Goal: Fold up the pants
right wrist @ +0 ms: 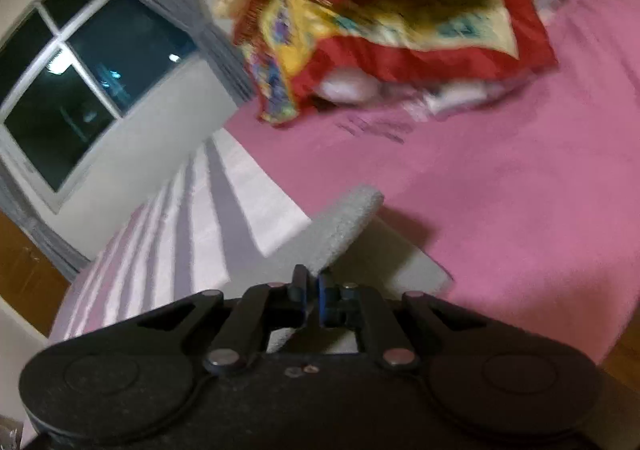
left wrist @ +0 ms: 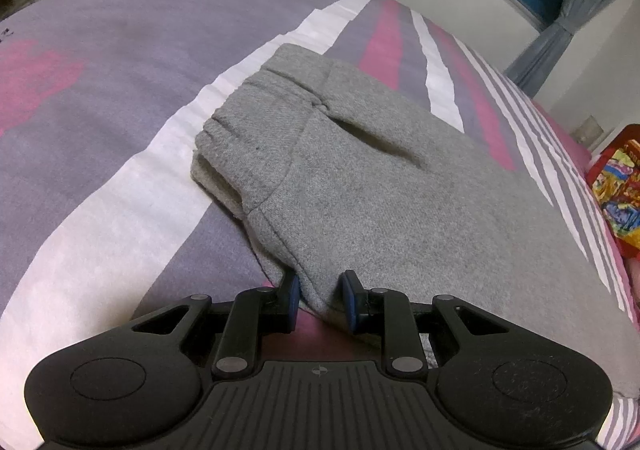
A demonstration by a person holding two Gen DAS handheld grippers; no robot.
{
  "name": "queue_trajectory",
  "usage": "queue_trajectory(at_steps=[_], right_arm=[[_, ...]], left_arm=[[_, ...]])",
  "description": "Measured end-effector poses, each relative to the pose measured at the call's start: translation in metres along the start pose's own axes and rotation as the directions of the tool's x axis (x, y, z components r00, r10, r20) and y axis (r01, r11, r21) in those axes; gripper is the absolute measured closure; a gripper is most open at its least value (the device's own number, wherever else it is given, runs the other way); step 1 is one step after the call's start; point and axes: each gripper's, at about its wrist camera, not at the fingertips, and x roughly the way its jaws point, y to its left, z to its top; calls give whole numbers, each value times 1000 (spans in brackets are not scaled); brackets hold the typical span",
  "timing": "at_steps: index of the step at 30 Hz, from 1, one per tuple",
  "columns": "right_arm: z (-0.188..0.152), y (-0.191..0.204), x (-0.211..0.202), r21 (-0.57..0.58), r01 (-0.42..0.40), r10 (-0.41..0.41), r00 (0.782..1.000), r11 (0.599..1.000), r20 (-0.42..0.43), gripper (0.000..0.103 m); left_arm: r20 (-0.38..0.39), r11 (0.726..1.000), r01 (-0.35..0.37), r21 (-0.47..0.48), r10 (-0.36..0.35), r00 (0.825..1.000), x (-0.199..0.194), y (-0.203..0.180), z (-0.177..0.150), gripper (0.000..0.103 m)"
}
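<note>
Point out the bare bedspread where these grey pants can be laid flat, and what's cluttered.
Free: the purple and white-striped bedspread left of the grey pants, and the pink stretch in front of the right gripper. Crowded: the head end, under the colourful blanket.

Dim indoor light, fisheye warp, right view blurred

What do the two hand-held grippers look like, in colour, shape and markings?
Both the left gripper and the right gripper are matte black, with two rounded lobes, a ribbed middle, silver rivets on the linkage bars and blue pads on the fingers. No cable, hand or sleeve is visible.
</note>
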Motion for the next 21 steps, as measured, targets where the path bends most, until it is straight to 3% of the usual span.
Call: queue_trajectory(at_steps=[1,2,4,6,7,9,10,13,15,18,21], right_arm=[[-3,-4,13,-13,27,-28,997,1000,-67,94],[-5,-5,9,-23,14,-15,999,1000,-45,94],[-3,11,-6,-74,23,-21,1000,997,22,78],[-1,35,-16,-155,-51,60,997,987,53,76],[0,52,-16,-204,-99,111,993,974,44,76],[0,92,-12,-307,-201,213,977,930,7,72],[-3,117,-6,-359,-257,263,964,897,-34,68],[-15,199,25,-462,-439,398,898,770,-190,57],[-33,258,52,-502,-548,453,836,669,-309,56],[-65,334,96,-538,-647,462,762,540,-453,56],[-94,390,148,-534,-695,426,718,481,-551,56]], left_arm=[[-1,1000,-1,-1,1,1000,-1,0,0,79],[-4,1000,-2,-6,2,1000,-3,-1,2,79],[12,999,1,-36,0,1000,-15,0,6,79],[103,998,4,-60,2,995,-35,4,6,76],[137,998,-9,-68,18,990,-41,8,5,70],[174,994,-45,-100,62,983,-49,17,5,37],[180,994,-46,-97,63,982,-49,20,5,37],[166,995,-27,-95,42,985,-43,27,9,37],[157,995,-8,-97,23,987,-37,30,13,37],[155,994,-1,-112,18,988,-25,36,22,37],[145,992,13,-124,5,989,-11,39,30,37]])
